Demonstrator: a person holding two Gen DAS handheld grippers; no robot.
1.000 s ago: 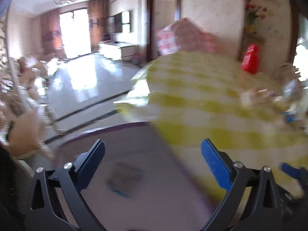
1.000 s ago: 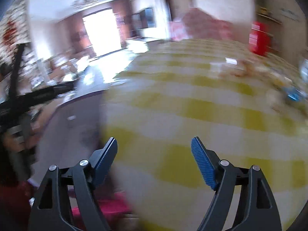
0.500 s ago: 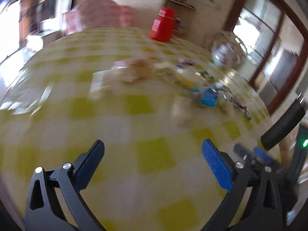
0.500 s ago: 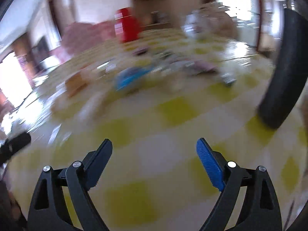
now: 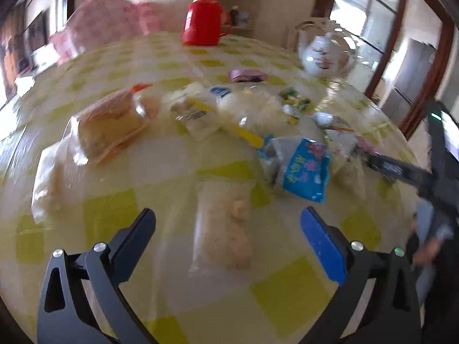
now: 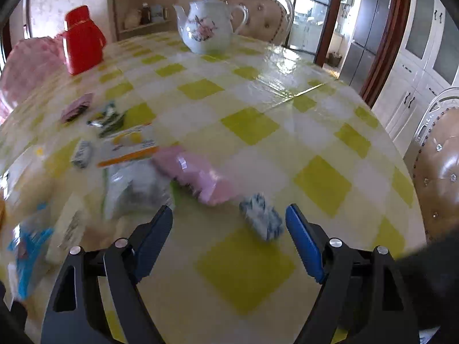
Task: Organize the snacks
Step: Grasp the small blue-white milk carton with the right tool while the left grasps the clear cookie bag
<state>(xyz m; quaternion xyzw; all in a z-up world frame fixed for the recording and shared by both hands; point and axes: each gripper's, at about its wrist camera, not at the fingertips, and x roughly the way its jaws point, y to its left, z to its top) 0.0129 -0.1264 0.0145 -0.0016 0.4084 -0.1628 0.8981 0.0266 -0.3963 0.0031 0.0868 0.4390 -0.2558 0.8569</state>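
Several snack packets lie scattered on a round table with a yellow-and-white check cloth. In the left wrist view a clear packet of pale biscuits lies between the fingers of my open, empty left gripper. Beyond it lie a blue packet and a wrapped bread. In the right wrist view my right gripper is open and empty above the cloth. A small blue-white packet lies just ahead of its right finger. A pink packet and an orange-edged packet lie further back.
A red flask and a white flowered teapot stand at the far side of the table. A pink covered chair stands behind it, a brown leather chair at the right. The other gripper's black arm shows at the right of the left view.
Both grippers have swung from the floor and table edge round to the right over the table, closer to the snacks. Both stay open and empty.
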